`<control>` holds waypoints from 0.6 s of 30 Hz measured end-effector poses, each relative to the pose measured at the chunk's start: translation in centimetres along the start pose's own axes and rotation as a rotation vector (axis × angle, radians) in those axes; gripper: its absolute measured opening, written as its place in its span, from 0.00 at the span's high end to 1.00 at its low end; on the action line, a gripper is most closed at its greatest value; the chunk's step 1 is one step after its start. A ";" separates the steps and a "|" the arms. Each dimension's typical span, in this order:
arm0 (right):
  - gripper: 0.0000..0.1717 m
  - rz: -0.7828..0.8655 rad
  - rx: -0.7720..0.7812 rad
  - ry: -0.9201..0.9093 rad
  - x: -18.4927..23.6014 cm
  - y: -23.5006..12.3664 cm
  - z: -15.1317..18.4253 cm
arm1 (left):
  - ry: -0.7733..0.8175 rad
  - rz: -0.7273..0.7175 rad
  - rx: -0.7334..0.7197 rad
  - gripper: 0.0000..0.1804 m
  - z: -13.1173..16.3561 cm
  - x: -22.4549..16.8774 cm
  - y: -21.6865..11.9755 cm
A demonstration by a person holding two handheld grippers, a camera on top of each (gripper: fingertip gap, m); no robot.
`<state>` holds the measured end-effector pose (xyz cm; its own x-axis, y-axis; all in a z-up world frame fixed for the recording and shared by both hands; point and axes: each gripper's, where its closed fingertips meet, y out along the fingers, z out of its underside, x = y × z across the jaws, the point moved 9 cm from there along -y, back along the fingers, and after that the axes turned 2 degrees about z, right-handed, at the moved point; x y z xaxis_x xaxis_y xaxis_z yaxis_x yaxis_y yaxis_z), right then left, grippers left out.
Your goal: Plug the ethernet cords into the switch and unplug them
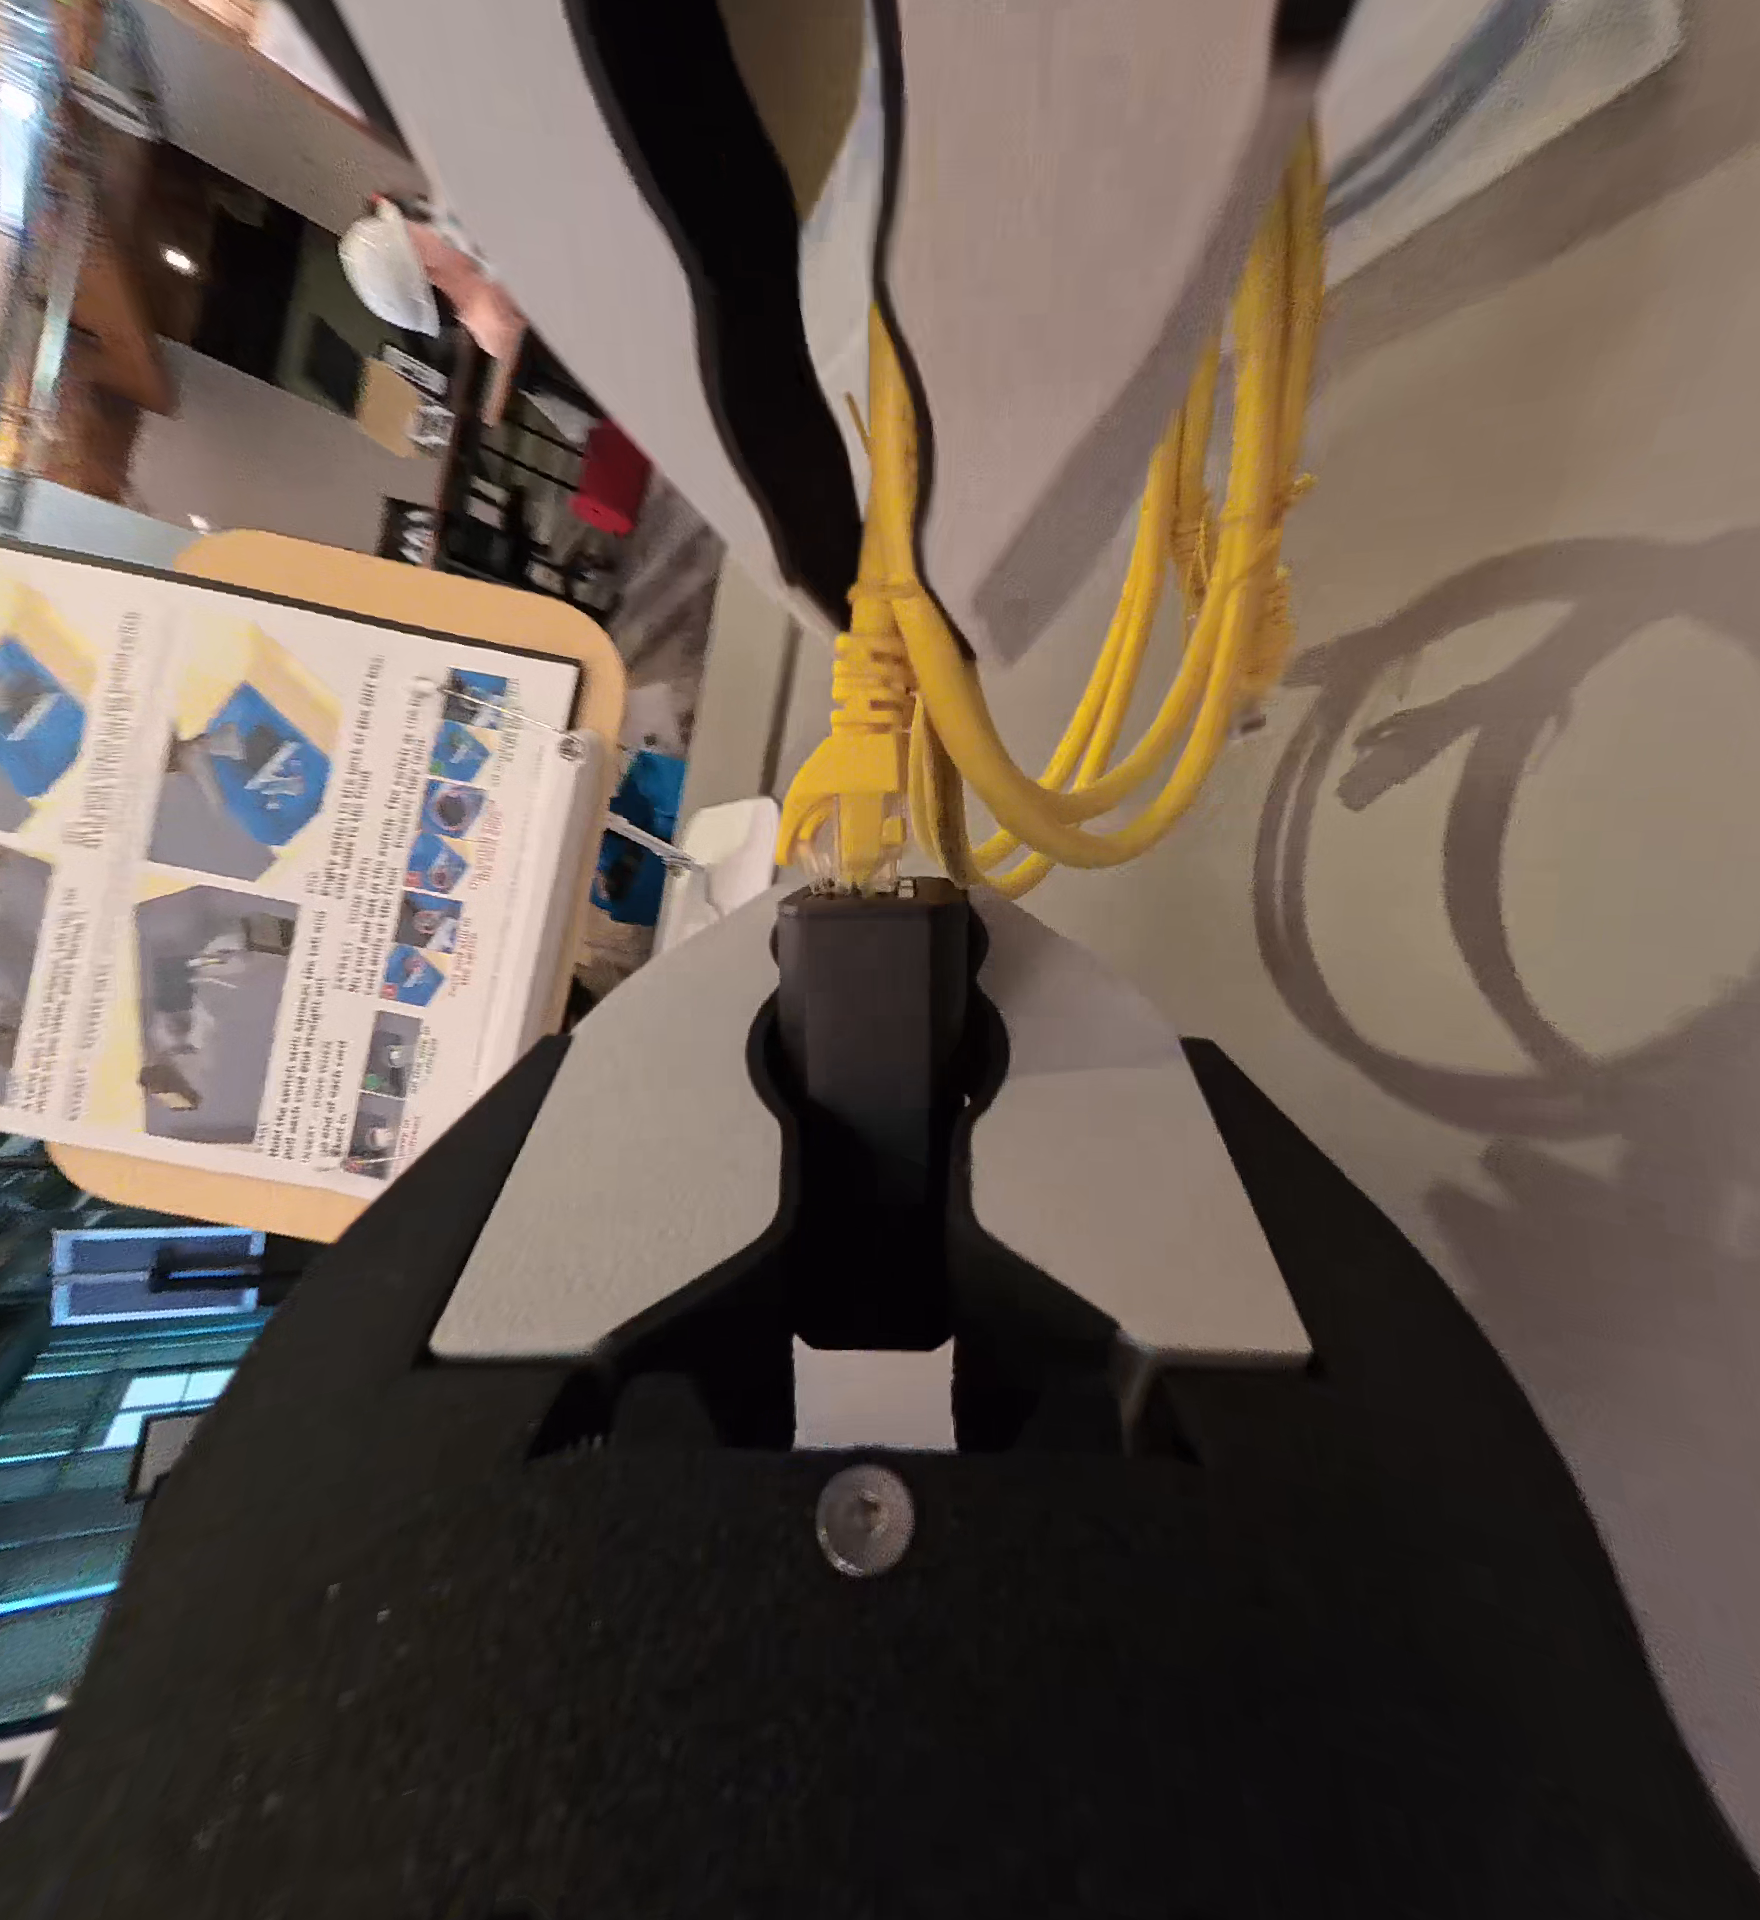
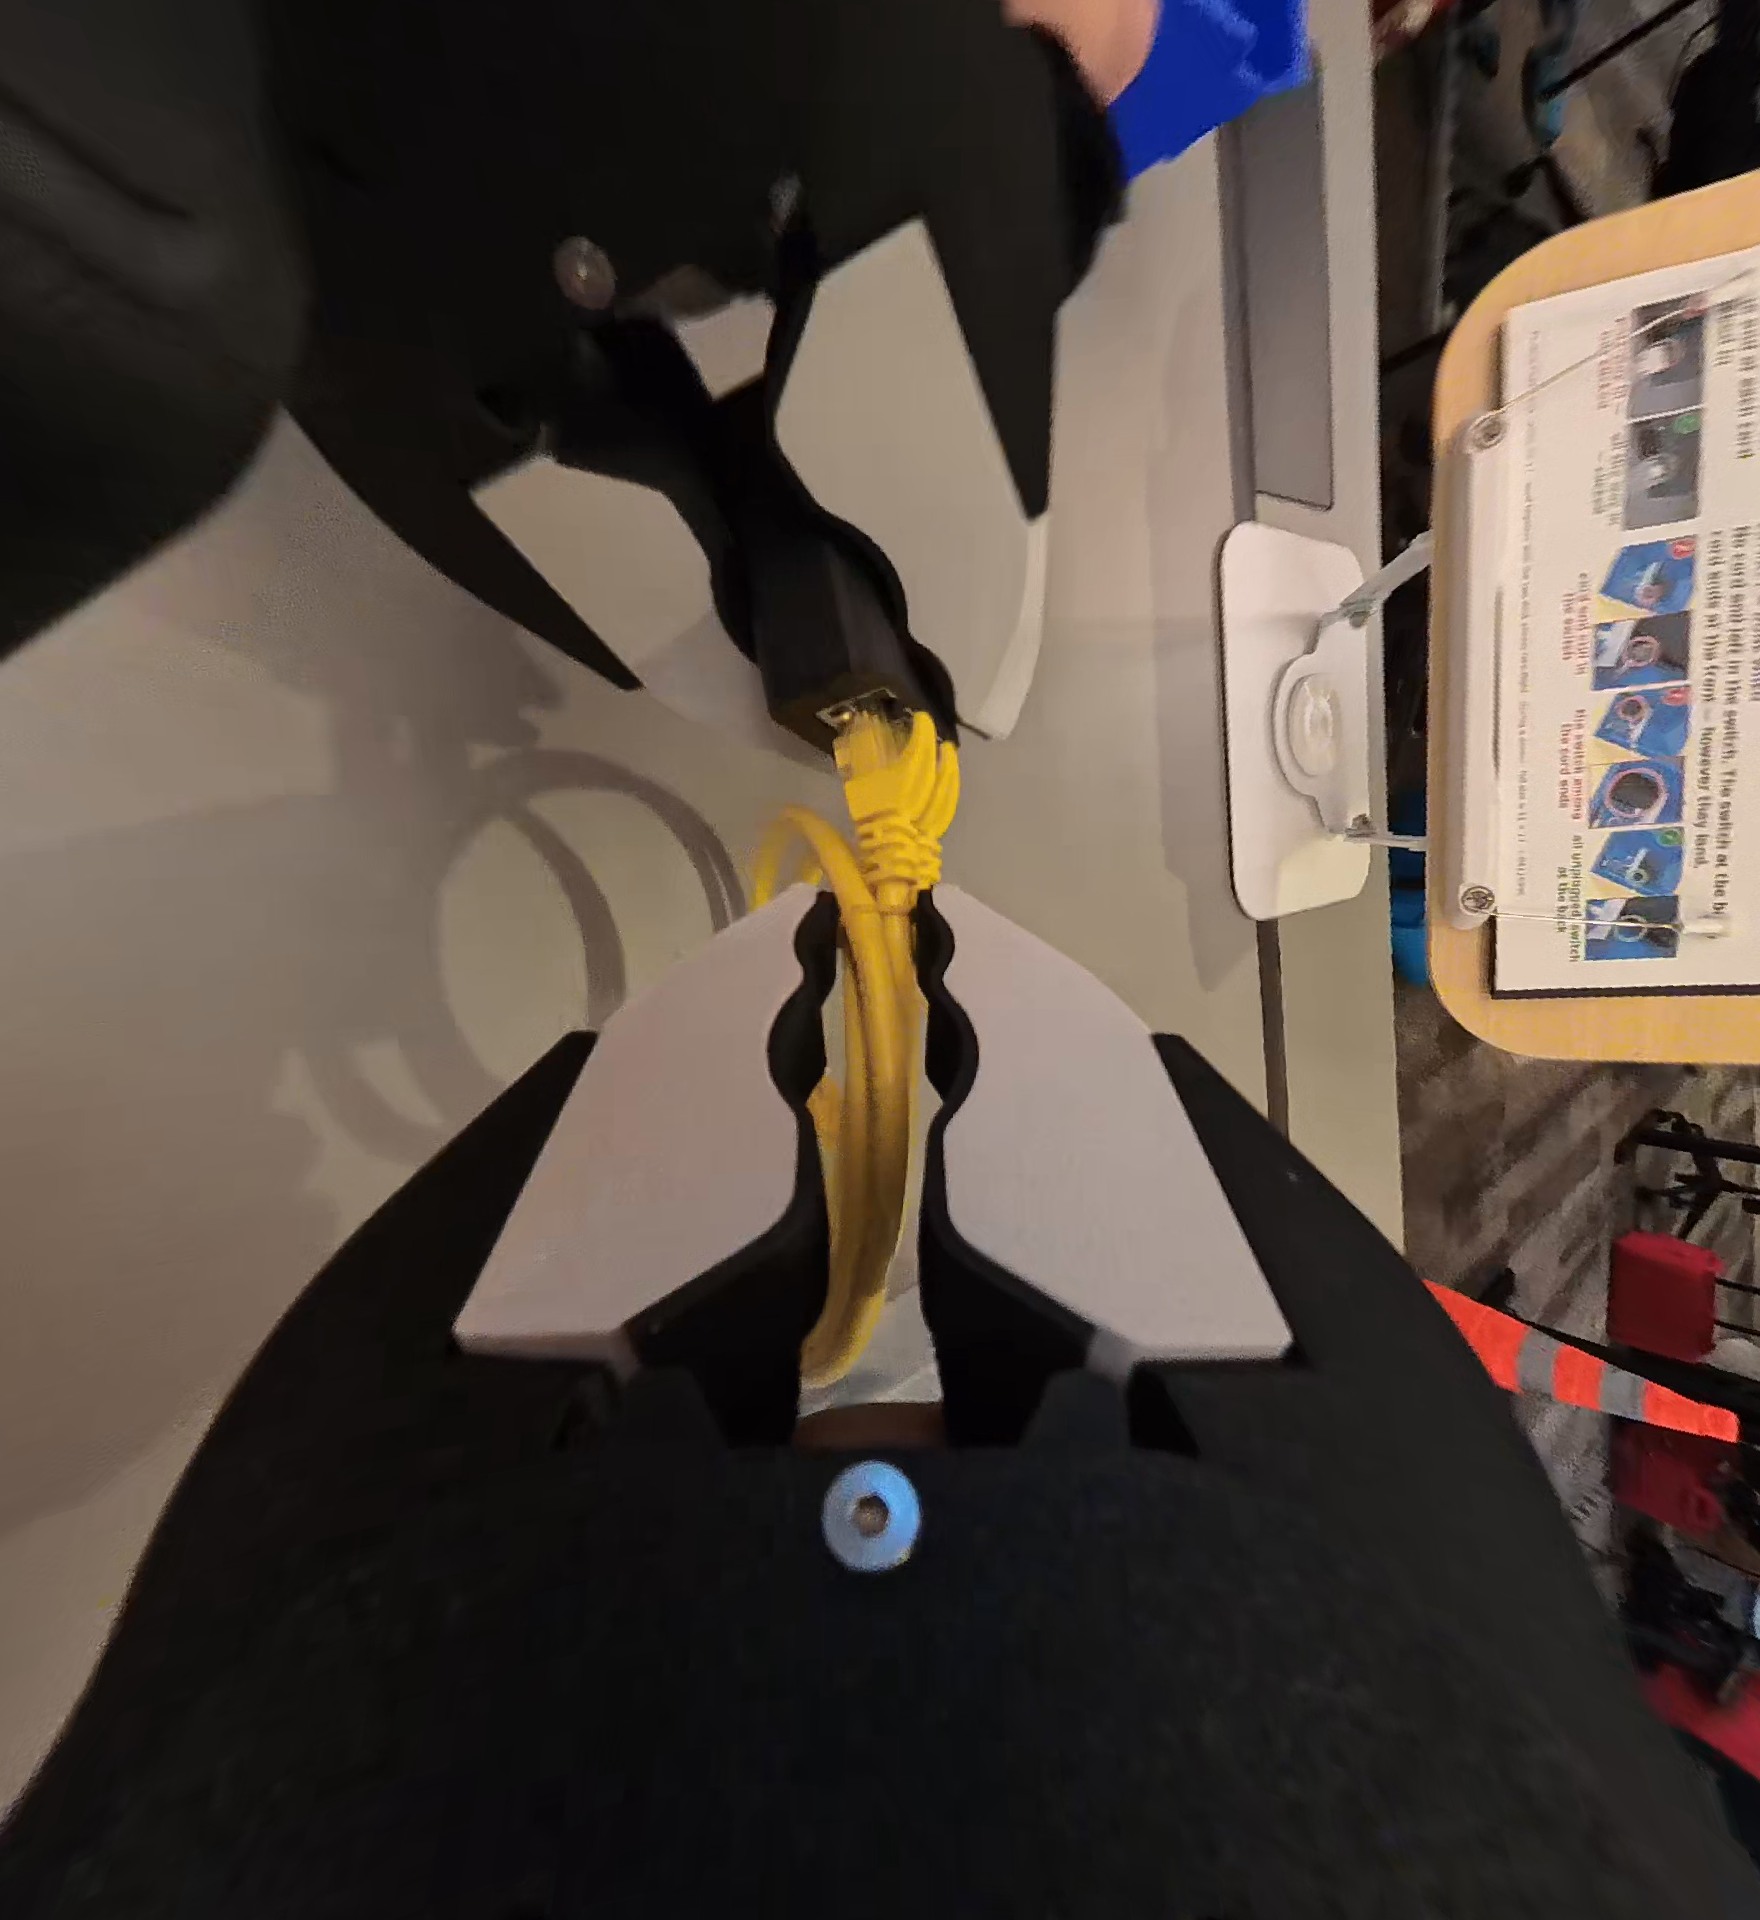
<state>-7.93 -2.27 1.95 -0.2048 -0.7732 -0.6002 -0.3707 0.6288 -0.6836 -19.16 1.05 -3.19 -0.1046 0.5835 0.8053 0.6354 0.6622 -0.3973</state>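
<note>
To your left the worktop [image 2: 232,935] lies bare — room to pass; on the right, the white stand [image 2: 1291,727] and clipboard [image 2: 1582,644] block you.

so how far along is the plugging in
Done: the left gripper clamps the black switch and the right gripper clamps the yellow cords. In hand: the yellow plugs sit at the switch's ports, though how fully seated is unclear. Left: confirming seating, then unplugging.

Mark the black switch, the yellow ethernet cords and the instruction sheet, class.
black switch [image 1: 860,1039], left wrist view, its body between the pads
yellow ethernet cords [image 2: 876,1101], right wrist view, the bundled cords
instruction sheet [image 2: 1676,623], right wrist view, its printed face
</note>
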 end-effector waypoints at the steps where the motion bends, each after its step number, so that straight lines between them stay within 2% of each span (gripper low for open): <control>1: 0.93 0.008 -0.044 0.035 -0.4 -0.6 0.2 | -0.009 -0.042 -0.022 0.86 0.3 0.2 0.3; 5: 0.94 0.116 -0.265 0.295 -2.7 -4.9 2.1 | 0.019 -0.197 -0.119 0.86 2.0 0.5 1.5; 8: 0.91 -0.030 -0.513 0.604 -2.1 -6.8 4.1 | 0.017 -0.276 -0.257 0.86 3.1 0.4 2.6; 11: 0.78 -0.227 -0.614 0.826 -0.7 -6.2 5.4 | 0.066 -0.322 -0.340 0.86 3.9 -0.5 3.7; 13: 0.77 -0.198 -0.608 0.822 -0.1 -5.6 5.6 | 0.106 -0.310 -0.344 0.86 4.0 -1.1 3.7; 16: 0.73 -0.169 -0.492 0.625 0.9 -4.4 4.2 | 0.054 -0.245 -0.370 0.86 4.2 -1.8 3.4; 18: 0.75 -0.171 -0.453 0.458 1.2 -3.5 2.9 | -0.013 -0.177 -0.333 0.86 4.5 -2.1 3.2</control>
<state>-4.27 -5.15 2.48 -0.4360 -0.8789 -0.1936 -0.7557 0.4744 -0.4514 -20.29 4.06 -8.16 -0.2434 0.4814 0.8420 0.8201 0.5656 -0.0863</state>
